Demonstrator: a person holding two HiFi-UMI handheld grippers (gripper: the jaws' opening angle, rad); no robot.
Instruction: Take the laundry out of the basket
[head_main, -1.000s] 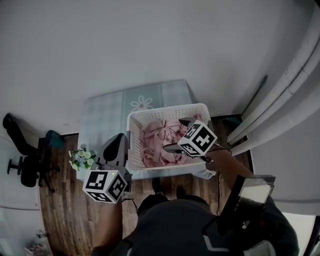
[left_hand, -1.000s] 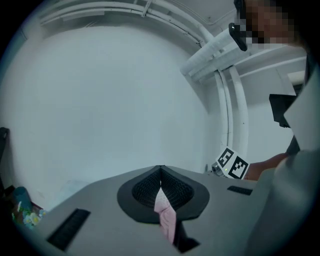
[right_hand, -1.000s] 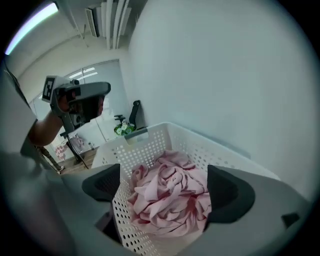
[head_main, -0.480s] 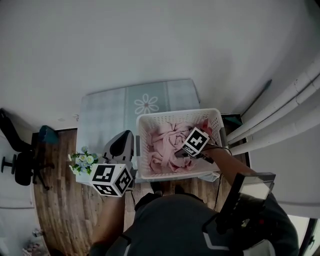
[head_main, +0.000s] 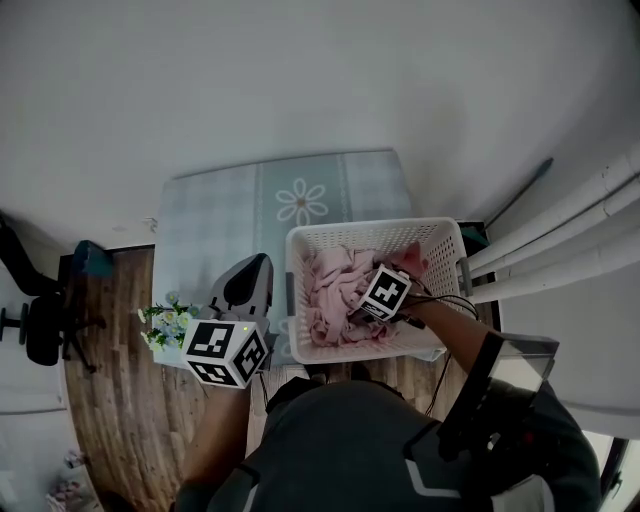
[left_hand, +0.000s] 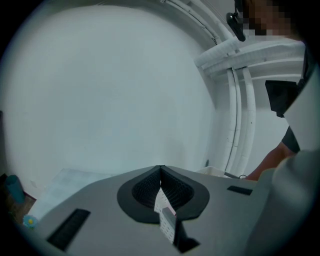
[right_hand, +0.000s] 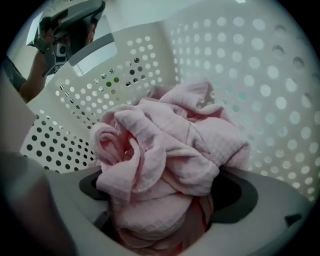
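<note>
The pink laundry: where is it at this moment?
In the head view the pink laundry lies inside the white basket, right of the floral mat; the right gripper reaches into it, cloth between its open jaws.

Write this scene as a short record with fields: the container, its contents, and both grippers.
container: white perforated basket
contents: pink laundry, crumpled, inside the basket
right side: right gripper down in the basket, jaws wide apart, laundry between them, not clamped
left side: left gripper outside the basket, to its left, jaws together
task state: laundry not yet lifted out
</note>
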